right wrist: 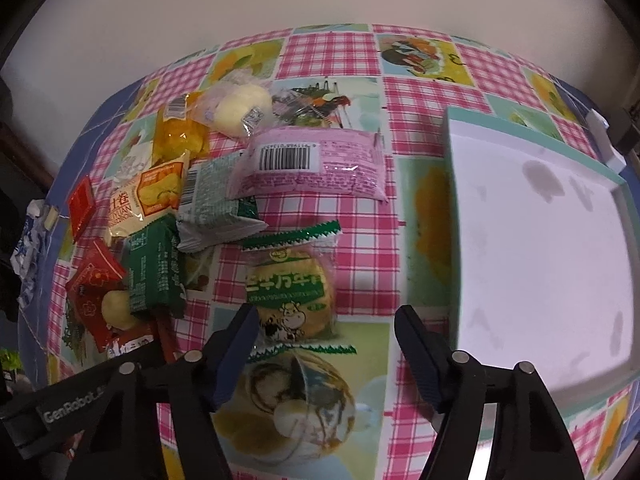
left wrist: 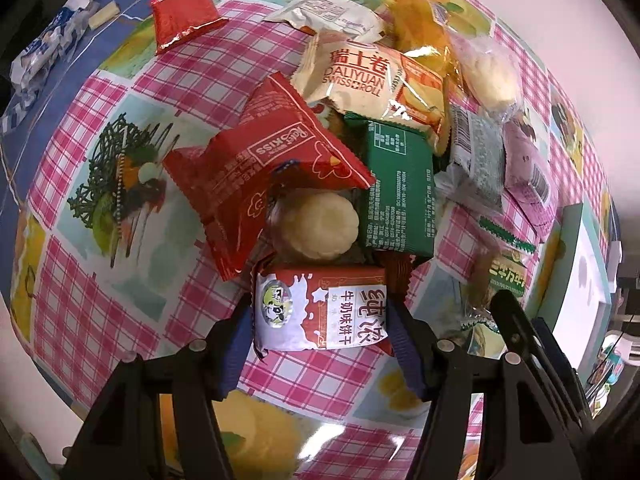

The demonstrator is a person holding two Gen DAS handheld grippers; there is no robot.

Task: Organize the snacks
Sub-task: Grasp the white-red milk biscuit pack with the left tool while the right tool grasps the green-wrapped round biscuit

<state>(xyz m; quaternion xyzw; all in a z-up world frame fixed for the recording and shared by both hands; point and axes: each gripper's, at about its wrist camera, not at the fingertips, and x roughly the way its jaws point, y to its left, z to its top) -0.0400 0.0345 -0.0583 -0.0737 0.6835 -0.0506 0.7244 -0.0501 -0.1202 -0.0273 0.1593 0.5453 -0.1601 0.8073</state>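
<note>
Left tool [left wrist: 322,320] clamped on red-and-white biscuit packet [left wrist: 320,308], pads pressing both sides, at near edge of snack pile. Just beyond: round pale cake [left wrist: 316,226], red packet [left wrist: 264,172], green packet [left wrist: 394,192], Swiss roll packet [left wrist: 360,76]. Right tool [right wrist: 326,330] open, jaws astride green-trimmed round cake packet [right wrist: 290,284]; left pad at packet edge, right pad clear. Pink packet [right wrist: 316,164] farther off. White tray [right wrist: 540,240] to right on checked counter [right wrist: 432,92].

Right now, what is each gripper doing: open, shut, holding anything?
Left gripper: shut on the milk biscuit packet.
Right gripper: open, around the round cow-print snack, not pressing it.
</note>
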